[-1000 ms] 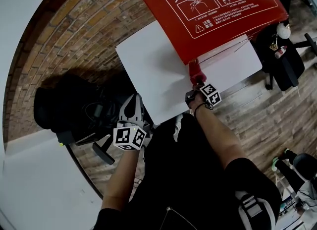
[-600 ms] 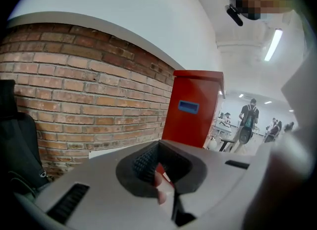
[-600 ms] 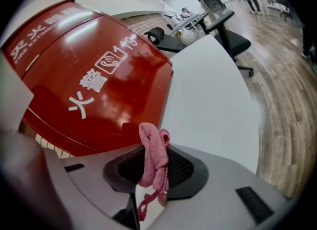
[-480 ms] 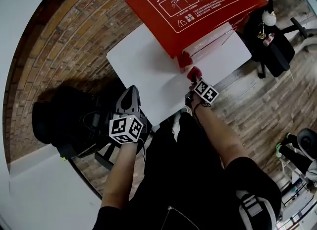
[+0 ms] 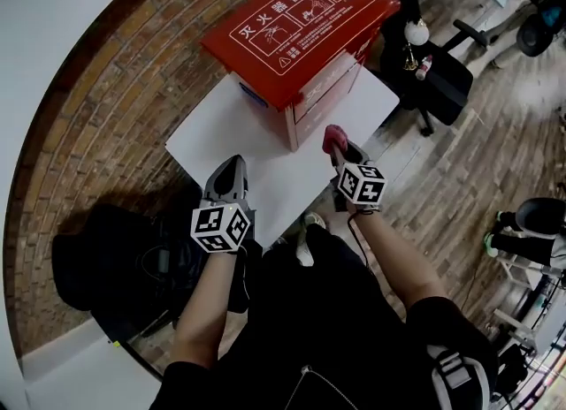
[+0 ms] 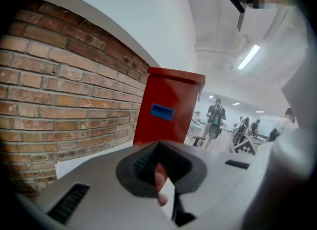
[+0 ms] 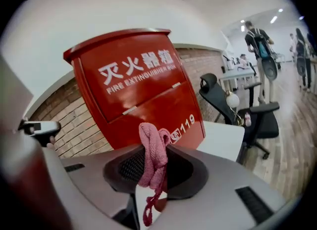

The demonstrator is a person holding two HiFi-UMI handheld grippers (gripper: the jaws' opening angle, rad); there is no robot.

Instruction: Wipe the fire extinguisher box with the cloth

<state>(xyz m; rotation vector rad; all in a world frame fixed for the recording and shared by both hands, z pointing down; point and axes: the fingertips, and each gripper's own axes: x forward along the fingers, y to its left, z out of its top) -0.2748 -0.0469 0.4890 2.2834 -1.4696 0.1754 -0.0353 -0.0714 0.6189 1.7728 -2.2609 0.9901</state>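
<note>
The red fire extinguisher box (image 5: 301, 24) stands on a white platform (image 5: 212, 134) against the brick wall. My right gripper (image 5: 336, 143) is shut on a pink cloth (image 5: 332, 137) and hovers just in front of the box's lower front, apart from it. In the right gripper view the cloth (image 7: 151, 157) hangs bunched from the right gripper (image 7: 154, 167), with the box's lettered front (image 7: 138, 95) close ahead. My left gripper (image 5: 230, 170) is shut and holds nothing, over the platform's near edge. The left gripper (image 6: 157, 167) faces the box's side (image 6: 168, 107) and its blue handle recess (image 6: 162, 111).
A brick wall (image 5: 106, 72) runs behind and to the left. A black office chair (image 5: 429, 77) stands right of the box on the wooden floor (image 5: 460, 161). A black bag (image 5: 115, 258) lies at lower left. People (image 6: 216, 115) stand far off.
The right gripper with the cloth has come away from the box's lower front edge toward me. The left gripper rose to the platform's edge. The box now sits farther off in view.
</note>
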